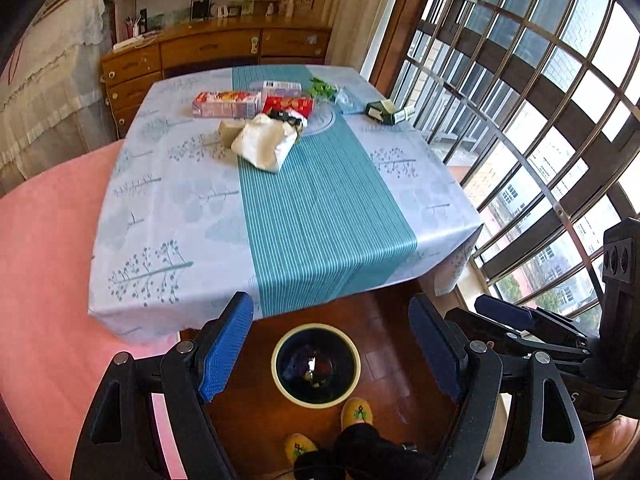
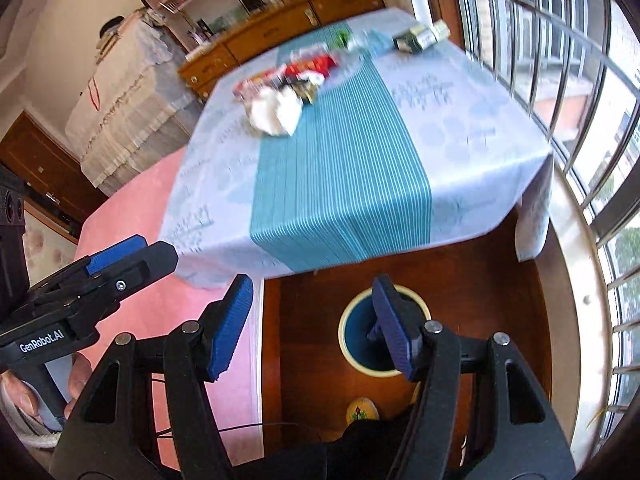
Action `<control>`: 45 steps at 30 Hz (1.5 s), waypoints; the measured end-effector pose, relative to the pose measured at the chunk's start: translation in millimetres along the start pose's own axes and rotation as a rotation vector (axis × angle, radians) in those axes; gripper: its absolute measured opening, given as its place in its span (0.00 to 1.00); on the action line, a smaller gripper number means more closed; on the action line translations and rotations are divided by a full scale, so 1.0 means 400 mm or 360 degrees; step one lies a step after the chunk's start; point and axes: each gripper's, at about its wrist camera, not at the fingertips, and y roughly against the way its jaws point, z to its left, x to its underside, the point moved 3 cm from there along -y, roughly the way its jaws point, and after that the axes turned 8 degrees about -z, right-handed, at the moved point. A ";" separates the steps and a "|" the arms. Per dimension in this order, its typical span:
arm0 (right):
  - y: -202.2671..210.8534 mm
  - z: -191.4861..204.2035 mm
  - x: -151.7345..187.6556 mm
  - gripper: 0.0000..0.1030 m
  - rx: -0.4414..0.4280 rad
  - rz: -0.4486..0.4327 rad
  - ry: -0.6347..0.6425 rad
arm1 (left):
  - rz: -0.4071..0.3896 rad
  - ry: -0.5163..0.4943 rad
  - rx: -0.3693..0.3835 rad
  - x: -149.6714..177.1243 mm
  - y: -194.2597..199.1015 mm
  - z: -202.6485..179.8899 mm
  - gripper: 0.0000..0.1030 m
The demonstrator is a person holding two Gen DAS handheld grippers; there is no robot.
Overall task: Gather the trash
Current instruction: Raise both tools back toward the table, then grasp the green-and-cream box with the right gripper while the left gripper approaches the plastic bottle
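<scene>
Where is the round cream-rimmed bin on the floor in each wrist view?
Left wrist view: round cream-rimmed bin at bottom centre, on the wooden floor below the table edge.
Right wrist view: bin lower centre-right, partly hidden by a blue finger pad.
Shared landmark: the teal striped table runner.

Cartons (image 1: 256, 102) and a crumpled wrapper (image 1: 264, 144) cluster toward the worktop's (image 1: 320, 216) far edge, a small box (image 1: 388, 112) near the far right corner. The bin (image 1: 316, 364) sits on the floor before the near edge.
</scene>
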 end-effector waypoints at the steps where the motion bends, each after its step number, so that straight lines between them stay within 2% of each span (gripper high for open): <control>1: 0.014 0.014 -0.017 0.57 -0.0002 -0.0026 0.0009 | -0.0021 -0.0002 0.0003 -0.017 0.012 0.001 0.79; 4: 0.041 0.037 -0.068 0.57 0.0017 -0.0093 0.0051 | -0.0084 -0.0001 -0.0002 -0.080 0.047 -0.006 0.79; 10: 0.069 0.060 -0.175 0.57 0.0080 -0.0218 0.0124 | -0.0181 0.0000 -0.0021 -0.223 0.054 -0.001 0.79; 17: 0.008 -0.005 -0.336 0.57 0.0139 -0.0262 0.0130 | -0.0184 0.0049 0.0005 -0.380 -0.041 -0.016 0.78; 23: -0.136 -0.138 -0.515 0.56 0.0170 -0.0244 0.0177 | -0.0160 0.0137 -0.0049 -0.510 -0.230 -0.026 0.78; 26: -0.238 -0.236 -0.615 0.56 0.0175 -0.0174 0.0147 | -0.0121 0.0192 -0.0108 -0.578 -0.353 -0.036 0.78; 33: -0.496 -0.486 -0.804 0.56 0.0175 0.0040 -0.0022 | 0.0058 0.0458 -0.0216 -0.701 -0.676 -0.037 0.75; 35: -0.568 -0.546 -0.836 0.56 0.0170 0.0094 -0.0094 | 0.0100 0.0536 -0.0226 -0.721 -0.752 -0.028 0.70; 39: -0.697 -0.640 -0.880 0.56 0.0144 0.0201 -0.0275 | 0.0175 0.0691 -0.0258 -0.743 -0.891 -0.004 0.67; 42: -0.779 -0.687 -0.897 0.56 0.0090 0.0261 -0.0409 | 0.0199 0.0801 -0.0288 -0.746 -0.955 0.023 0.67; 45: -0.832 -0.696 -0.888 0.56 0.0075 0.0314 -0.0454 | 0.0219 0.0918 -0.0300 -0.739 -1.001 0.050 0.67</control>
